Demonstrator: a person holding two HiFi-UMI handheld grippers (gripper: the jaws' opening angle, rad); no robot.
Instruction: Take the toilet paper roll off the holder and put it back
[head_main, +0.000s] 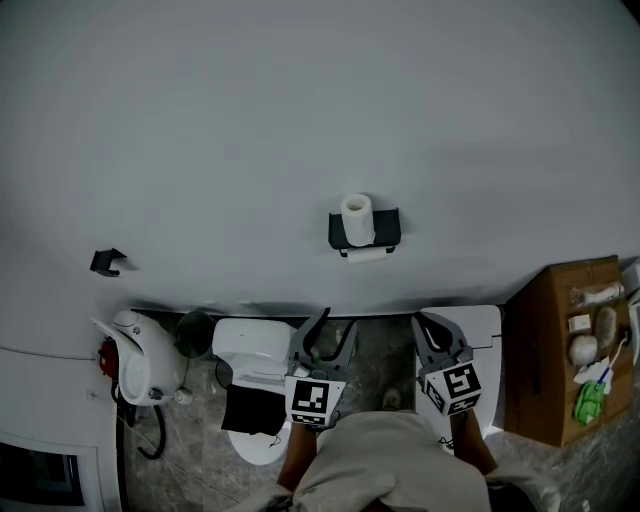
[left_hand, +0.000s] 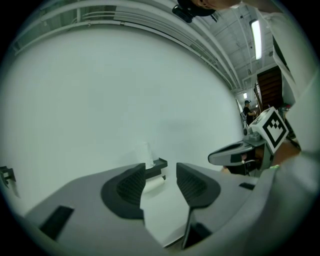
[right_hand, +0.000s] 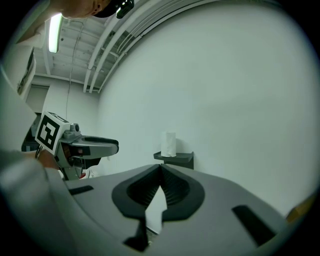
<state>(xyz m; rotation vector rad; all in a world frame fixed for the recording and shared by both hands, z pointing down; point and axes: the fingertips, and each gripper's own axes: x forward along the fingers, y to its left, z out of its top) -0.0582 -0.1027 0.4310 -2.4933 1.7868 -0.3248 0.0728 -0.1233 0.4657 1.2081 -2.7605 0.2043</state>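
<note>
— How far along are you?

— Not begun, I'd say. Nearest me, my left gripper (left_hand: 161, 170) has its ribbed dark pads a little apart with nothing between them. My right gripper (right_hand: 161, 167) is closed tip to tip and is empty too. Both hang well short of the wall.

— And the paper?

— The toilet paper roll (head_main: 357, 215), a soft white cylinder, stands upright on the flat top of the black holder (head_main: 388, 230). That's fixed to the smooth pale wall (head_main: 300, 120). A second roll (head_main: 368, 255) lies sideways just under it.

— So what's left?

— Everything: reach in, lift a roll off, set it back.
</note>
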